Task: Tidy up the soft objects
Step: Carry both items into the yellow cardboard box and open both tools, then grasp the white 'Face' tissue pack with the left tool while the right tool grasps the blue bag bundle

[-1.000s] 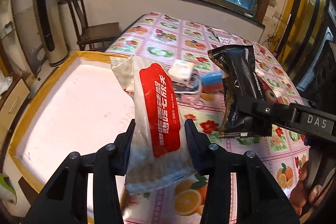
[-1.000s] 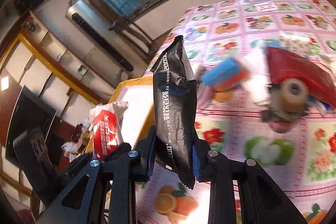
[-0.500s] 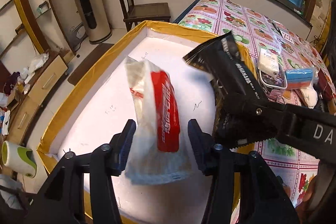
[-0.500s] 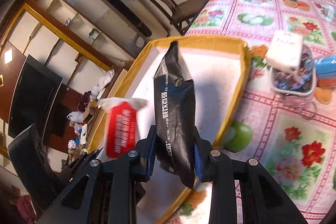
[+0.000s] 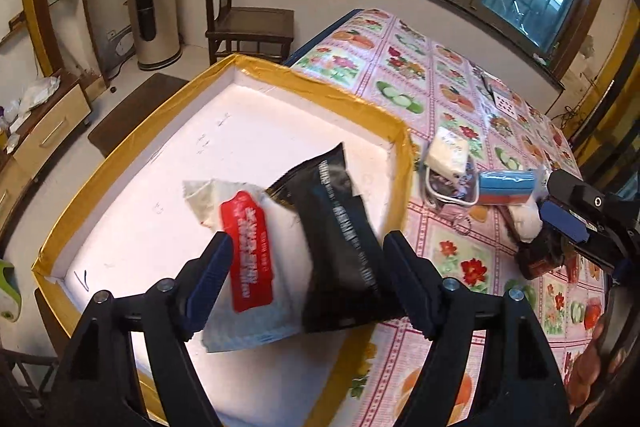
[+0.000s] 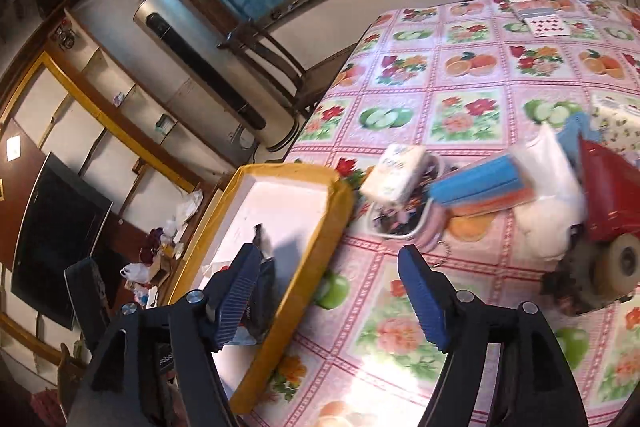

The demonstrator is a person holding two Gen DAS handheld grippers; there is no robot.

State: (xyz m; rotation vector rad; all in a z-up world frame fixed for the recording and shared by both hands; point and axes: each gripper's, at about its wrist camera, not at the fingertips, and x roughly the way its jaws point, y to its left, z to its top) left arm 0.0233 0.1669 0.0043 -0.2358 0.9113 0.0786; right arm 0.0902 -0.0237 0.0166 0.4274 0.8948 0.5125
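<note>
A white wipes pack with a red label (image 5: 248,259) and a black snack pack (image 5: 340,239) lie side by side, blurred, inside the white tray with a yellow taped rim (image 5: 320,87). My left gripper (image 5: 308,243) hangs open just above both packs, its fingers wide and touching neither. My right gripper (image 6: 328,253) is open too, with nothing between its fingers, over the tablecloth beside the tray's rim (image 6: 316,247). In the right wrist view the black pack (image 6: 266,279) peeks out behind my left finger. The right gripper's body (image 5: 568,219) shows at the right edge of the left wrist view.
On the fruit-print tablecloth right of the tray stand a small wire basket (image 5: 440,187) with a white packet (image 6: 396,175) on it, a blue pack (image 6: 476,183), a white plush (image 6: 548,227) and a red toy truck (image 6: 604,199). A wooden chair (image 5: 248,23) stands beyond the tray.
Both grippers have opened and let go: the wipes pack and the black pack have dropped into the tray. The right gripper has drawn back to the right, over the tablecloth.
</note>
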